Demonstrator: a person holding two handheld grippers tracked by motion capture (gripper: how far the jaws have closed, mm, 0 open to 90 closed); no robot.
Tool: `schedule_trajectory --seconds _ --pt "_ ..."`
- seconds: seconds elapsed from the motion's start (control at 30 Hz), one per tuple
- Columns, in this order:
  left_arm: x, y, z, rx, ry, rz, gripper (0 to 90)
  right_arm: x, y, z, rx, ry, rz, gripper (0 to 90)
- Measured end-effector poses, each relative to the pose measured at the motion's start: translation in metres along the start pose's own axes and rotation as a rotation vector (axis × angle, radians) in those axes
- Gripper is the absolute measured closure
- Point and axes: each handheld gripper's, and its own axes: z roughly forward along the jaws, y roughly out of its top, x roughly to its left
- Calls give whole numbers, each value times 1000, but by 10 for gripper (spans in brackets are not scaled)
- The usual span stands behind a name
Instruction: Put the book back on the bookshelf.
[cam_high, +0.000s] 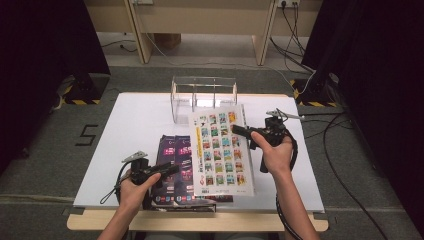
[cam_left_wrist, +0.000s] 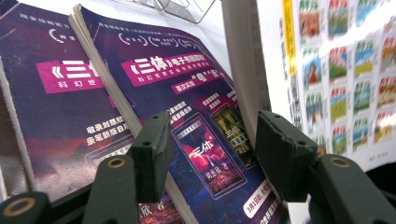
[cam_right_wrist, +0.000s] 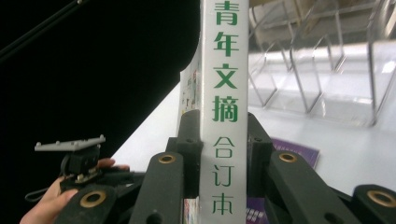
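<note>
A white book (cam_high: 220, 150) with rows of small colour pictures on its cover is tilted up over the table's middle. My right gripper (cam_high: 238, 130) is shut on its spine; in the right gripper view the jaws clamp the white spine (cam_right_wrist: 224, 70) with green characters. Two dark purple books (cam_high: 172, 150) lie side by side near the front edge. My left gripper (cam_high: 172, 169) hovers over them, open. In the left gripper view its jaws straddle the right purple book's cover (cam_left_wrist: 196, 93), with the white book (cam_left_wrist: 345, 70) just to the right.
A clear acrylic rack (cam_high: 202, 92) with upright dividers stands at the back of the white table (cam_high: 135, 120). Cables run over the floor at the right (cam_high: 345, 140). Black curtains hang on both sides. The person's left hand (cam_right_wrist: 51, 205) shows low in the right gripper view.
</note>
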Motion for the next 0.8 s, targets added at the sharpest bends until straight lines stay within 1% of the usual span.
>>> schedule_trajectory --seconds 0.07,0.1,0.13,0.27,0.43,0.6,0.67,0.8 --pt "0 -1 0 -2 0 -2 455 3 8 -3 -20 -25 -20 743" --pt "0 -1 0 -2 0 -2 455 3 8 -3 -20 -25 -20 743" --pt "1 -1 1 0 1 -3 455 4 13 -5 -30 -42 -42 743" --pt "2 -2 1 3 2 -2 456 7 23 -8 -47 -74 -65 743" --pt "1 -1 0 -10 4 -4 458 10 31 -10 -75 -102 -94 743" --pt "2 -2 -1 -12 8 -2 459 9 35 -11 -84 -118 -97 743" --pt "3 -3 0 -11 10 -3 460 7 37 -11 -93 -132 -98 743" --pt "2 -3 0 -12 17 4 460 3 41 -10 -103 -143 -94 743"
